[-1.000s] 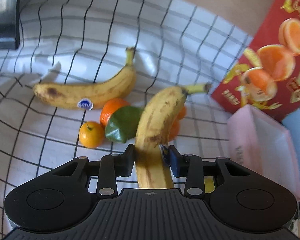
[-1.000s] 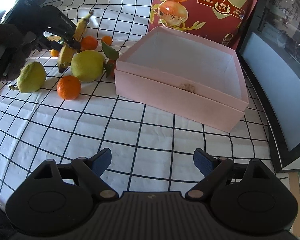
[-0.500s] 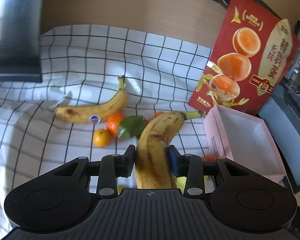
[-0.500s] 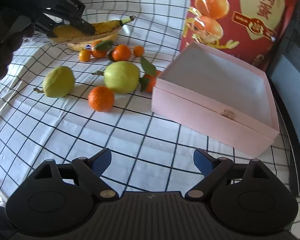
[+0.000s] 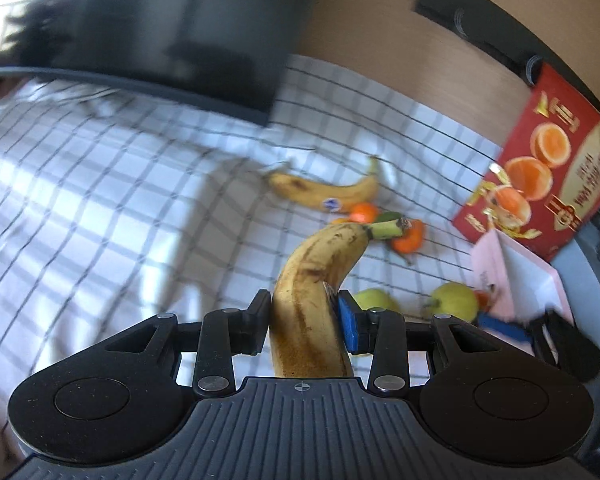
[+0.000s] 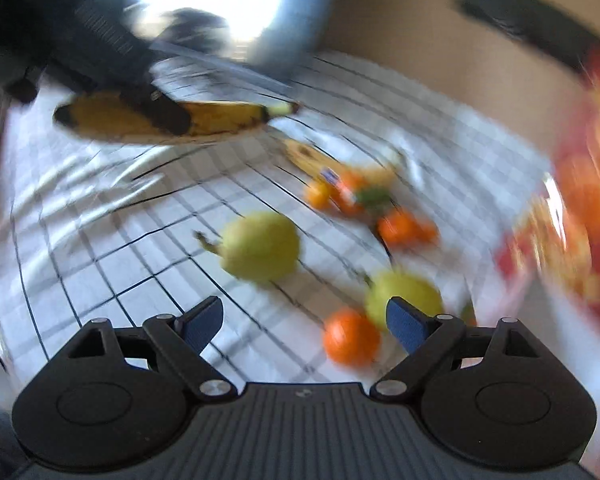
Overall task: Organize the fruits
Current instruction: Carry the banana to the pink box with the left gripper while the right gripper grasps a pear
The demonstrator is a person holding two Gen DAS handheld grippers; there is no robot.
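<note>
Left wrist view: left gripper (image 5: pixel 303 314) still clamps the spotted banana (image 5: pixel 314 288), now carried higher above the checked cloth (image 5: pixel 100 208), farther from pink box (image 5: pixel 516 276). Right gripper (image 6: pixel 304 322) wide open, nothing in it, now over the pears (image 6: pixel 260 246); view blurred.

Second banana (image 5: pixel 328 194) on checked cloth (image 5: pixel 100 208), box (image 5: pixel 516 276) to its right

You will find little legible print here. The red bag (image 5: pixel 540 176) at the far right carries yellow characters along its edge, too blurred to read. The lying banana (image 5: pixel 328 194) bears a small blue oval sticker (image 5: pixel 331 204); its lettering cannot be made out. Your right wrist view is motion-blurred throughout; nothing there reads.
</note>
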